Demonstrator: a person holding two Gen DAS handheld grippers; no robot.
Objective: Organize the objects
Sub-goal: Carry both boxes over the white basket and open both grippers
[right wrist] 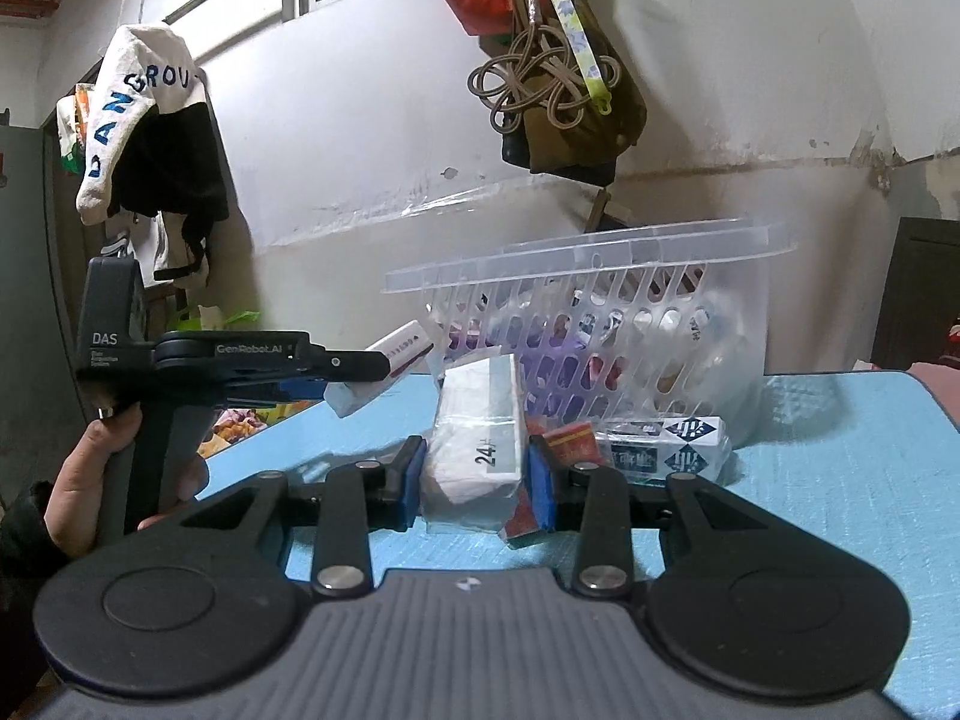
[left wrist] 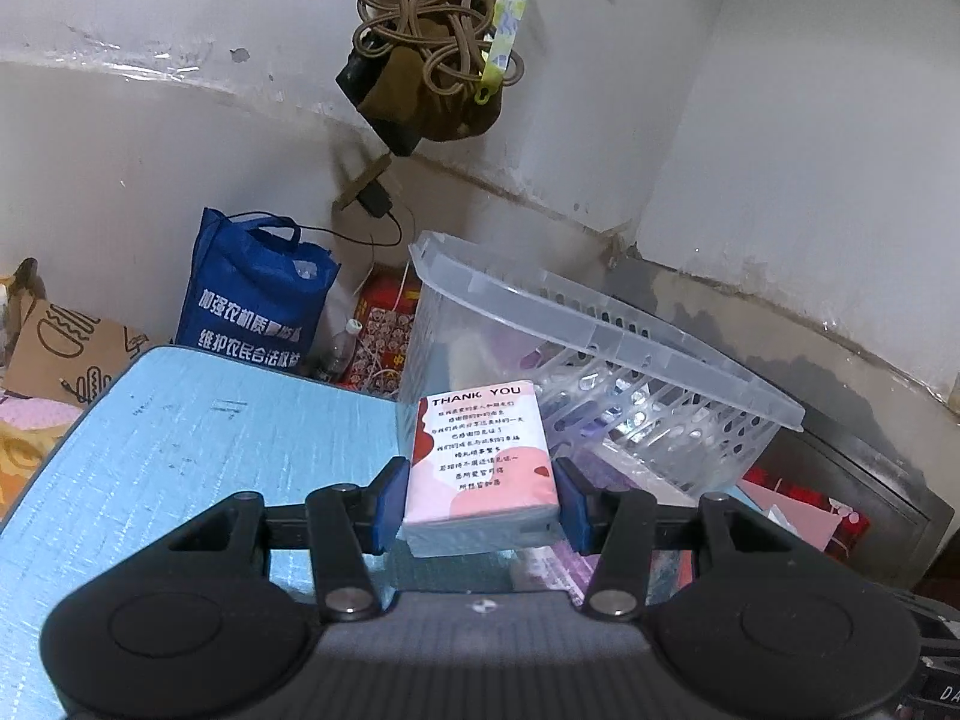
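Note:
My left gripper (left wrist: 477,501) is shut on a pink and white "THANK YOU" tissue pack (left wrist: 480,462), held in the air just before the clear plastic basket (left wrist: 600,330). The right wrist view shows this left gripper (right wrist: 360,381) from the side with that pack (right wrist: 390,369) near the basket's left end. My right gripper (right wrist: 477,477) is shut on a white tissue pack marked "24" (right wrist: 477,432), low over the blue table (right wrist: 840,480) in front of the basket (right wrist: 600,276). The basket holds several small packs.
A red pack (right wrist: 573,441) and a blue and white patterned pack (right wrist: 672,441) lie on the table by the basket. A blue shopping bag (left wrist: 252,300) stands beyond the table's far edge (left wrist: 180,396). Bags and cord (left wrist: 432,48) hang on the wall above.

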